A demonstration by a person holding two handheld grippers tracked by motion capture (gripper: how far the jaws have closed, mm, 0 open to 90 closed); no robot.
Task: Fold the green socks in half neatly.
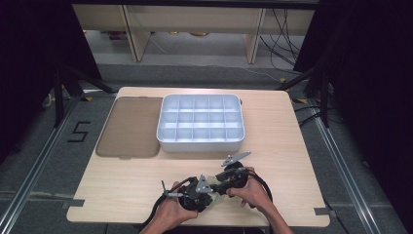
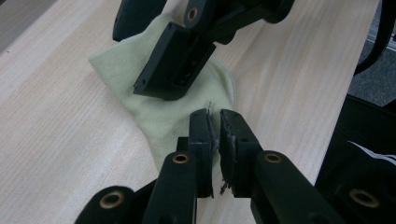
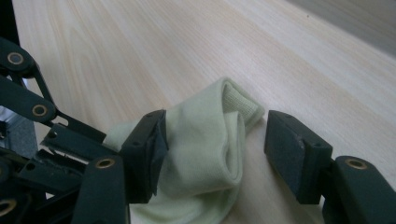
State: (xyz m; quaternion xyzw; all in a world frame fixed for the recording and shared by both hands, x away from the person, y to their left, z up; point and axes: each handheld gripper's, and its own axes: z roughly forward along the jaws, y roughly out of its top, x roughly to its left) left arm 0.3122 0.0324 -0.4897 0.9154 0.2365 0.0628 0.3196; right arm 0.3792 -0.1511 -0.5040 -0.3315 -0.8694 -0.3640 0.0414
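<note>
Sock (image 3: pixel 205 154), pale green and folded over on itself, lies on the near edge of the table (image 1: pixel 292 146), right between the two hands, with the compartment tray (image 1: pixel 200 123) and the brown lid (image 1: pixel 130 126) well apart from it toward the far side. In the right gripper view the right gripper (image 3: pixel 212 154) stands with its jaws spread, one to each side of the fold, the pads not pressing it; the sock's long axis runs away from the camera, between the jaws. The left gripper (image 2: pixel 215 135) has its jaws nearly together, pinching what looks like the sock's edge. The right gripper seems better placed to close across the fold, since it already straddles the fold.
</note>
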